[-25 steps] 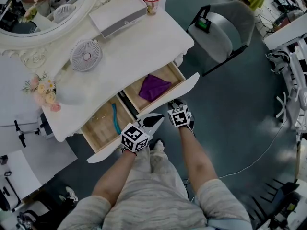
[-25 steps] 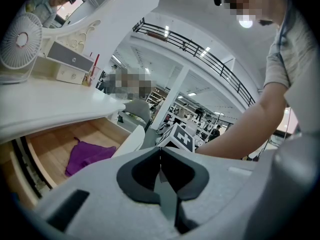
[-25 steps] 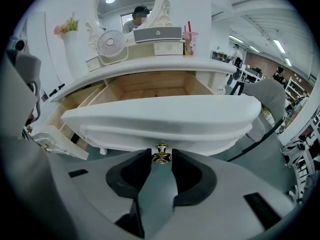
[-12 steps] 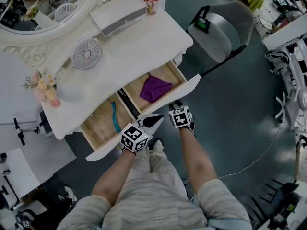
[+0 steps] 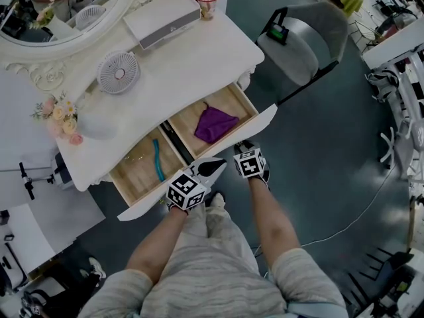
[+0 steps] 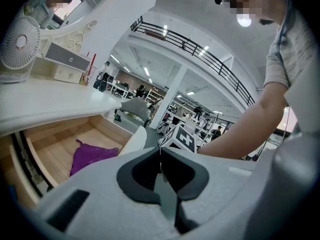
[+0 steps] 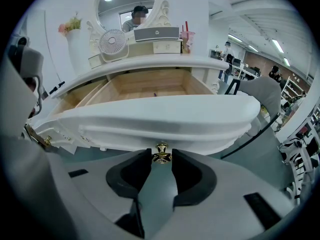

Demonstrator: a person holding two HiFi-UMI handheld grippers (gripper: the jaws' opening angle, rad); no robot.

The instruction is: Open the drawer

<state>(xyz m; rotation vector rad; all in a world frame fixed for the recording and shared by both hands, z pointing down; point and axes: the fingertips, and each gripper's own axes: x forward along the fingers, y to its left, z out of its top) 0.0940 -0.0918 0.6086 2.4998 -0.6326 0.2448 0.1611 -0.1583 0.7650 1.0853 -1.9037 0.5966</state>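
Two compartments are already exposed, so I judge the pull mostly done. Big to small, clock read on the head view:

- White vanity table (image 5: 199, 65): glossy painted top with a scalloped edge, fills 9 to 12 o'clock, carved mirror frame at 11
- Drawer (image 5: 262, 119): sits at frame centre, well out past the table edge, long axis 8 to 2 o'clock. Curved white moulded front, bare pale wood inside, one centre divider. The wide front overhangs the box, so the pull has to come from the front face
- Left gripper (image 6: 160, 160): grey moulded shell, dark pads pressed together on nothing. Parked at 6 o'clock, just beside the drawer front. Looks idle to me, since one knob needs one hand
- Right gripper (image 7: 161, 159): at 5 o'clock of the drawer front, pitched steeply down so the jaws come at the front's lower edge. Pinching, see last item
- Purple cloth (image 5: 215, 124): soft, crumpled flat, lying in the 1 o'clock compartment
- Teal stick (image 5: 158, 162): thin and slightly bent, in the 8 o'clock compartment. Can't tell what it is
- Brass knob (image 7: 161, 150): small, shiny, flared, hanging under the front's middle. Right pads close on both sides of it, and that narrow waist is likely why the grip sits there
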